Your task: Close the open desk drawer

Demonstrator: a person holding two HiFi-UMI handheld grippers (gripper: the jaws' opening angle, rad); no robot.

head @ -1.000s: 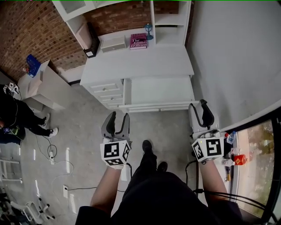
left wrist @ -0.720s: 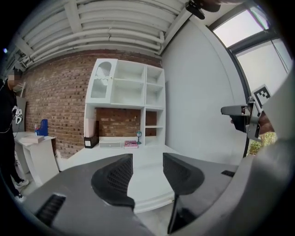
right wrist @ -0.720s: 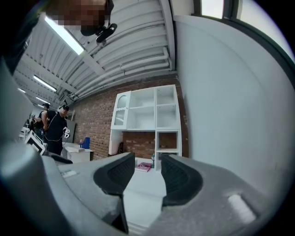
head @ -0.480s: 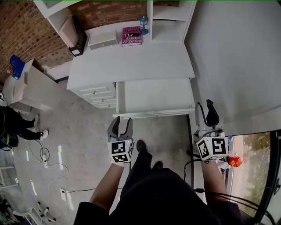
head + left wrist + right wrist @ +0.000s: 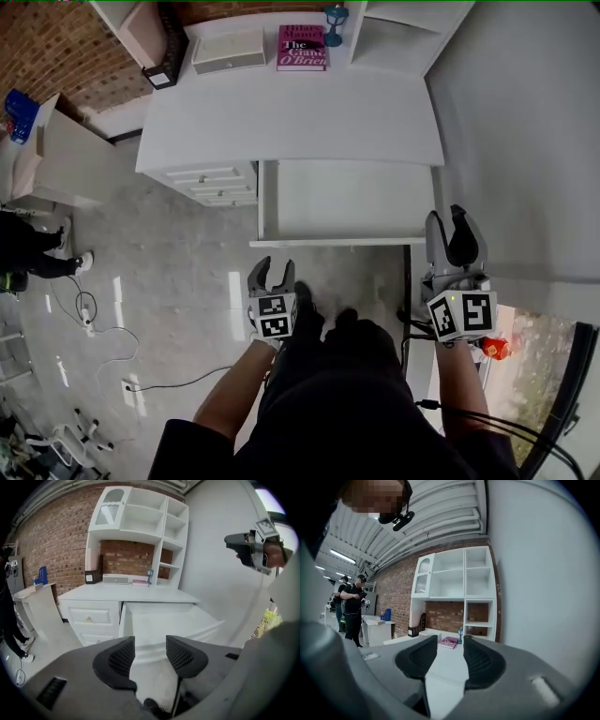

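The white desk stands ahead with its wide drawer pulled out; the drawer looks empty and its front panel faces me. My left gripper hangs open over the floor, a short way in front of the drawer's left corner, with nothing between its fingers. The left gripper view looks at the drawer past its open gripper. My right gripper is open beside the drawer's front right corner, close to the wall. In the right gripper view, that gripper points over the desk top.
Small side drawers sit left of the open one. A pink book, a white box and a black file holder lie at the desk's back. A white wall is on the right; a side table, a person and cables are left.
The desk and open drawer have come nearer in view. My right gripper has risen to the drawer's front right corner. My left gripper stays low before the drawer. The drawer is still pulled out.
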